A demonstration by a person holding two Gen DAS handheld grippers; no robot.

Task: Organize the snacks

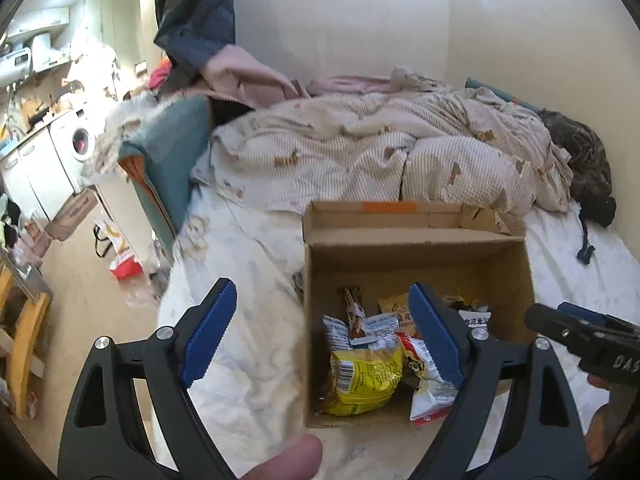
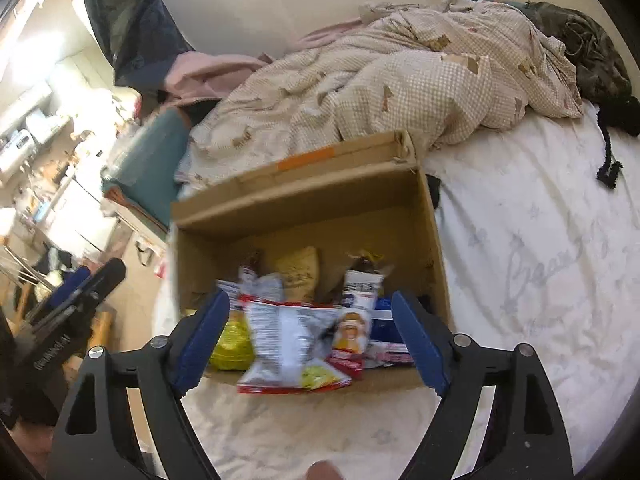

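An open cardboard box (image 1: 416,236) stands on the bed and holds several snack packets. Among them are a yellow packet (image 1: 366,380) and a red-and-white one (image 1: 428,376). My left gripper (image 1: 320,286) hangs open above the box's left wall, with nothing between its blue pads. Part of the right gripper (image 1: 560,324) shows at the box's right side. In the right wrist view the box (image 2: 304,216) lies straight ahead. My right gripper (image 2: 311,296) is open over its near edge. A white-and-red bag (image 2: 288,344) lies loose below it, beside the yellow packet (image 2: 234,340). The left gripper (image 2: 80,296) is at the far left.
A checked quilt (image 1: 360,152) is bunched behind the box, with a dark garment (image 1: 580,148) at the bed's far right. White sheet (image 2: 540,260) spreads right of the box. A teal cushion (image 1: 168,152) stands at the bed's left edge. Beyond it are a cluttered floor and a washing machine (image 1: 80,144).
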